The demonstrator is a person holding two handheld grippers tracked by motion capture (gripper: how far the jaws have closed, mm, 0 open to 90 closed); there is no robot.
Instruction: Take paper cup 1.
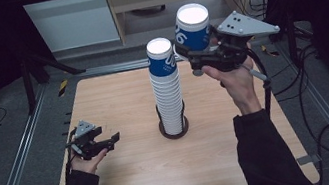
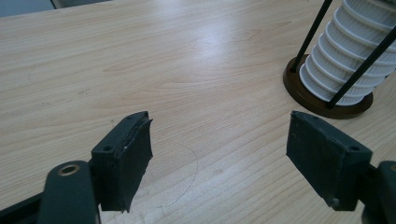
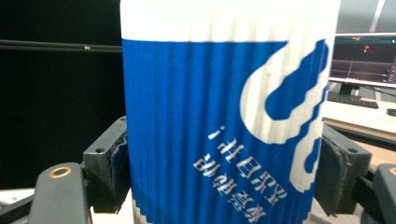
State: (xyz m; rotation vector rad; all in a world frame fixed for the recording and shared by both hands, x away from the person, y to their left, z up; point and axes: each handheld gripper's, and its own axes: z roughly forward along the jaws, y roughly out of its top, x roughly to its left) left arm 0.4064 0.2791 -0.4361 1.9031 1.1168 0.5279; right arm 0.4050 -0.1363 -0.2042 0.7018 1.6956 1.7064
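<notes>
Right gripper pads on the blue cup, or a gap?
Touching. In the right gripper view both pads of the right gripper press the sides of the blue cup; the high view shows it held up, off the cup stack.

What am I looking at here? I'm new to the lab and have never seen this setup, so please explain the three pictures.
A person works at a light wooden table, with a two-jawed black tool in each hand. The high view looks down from above; each of the other two comes from a camera riding on one tool. The right hand-held gripper is clamped on a blue-and-white ribbed paper cup, raised beside a tall stack of matching cups in a round brown wire-sided holder. The left hand-held gripper is open and holds nothing.
</notes>
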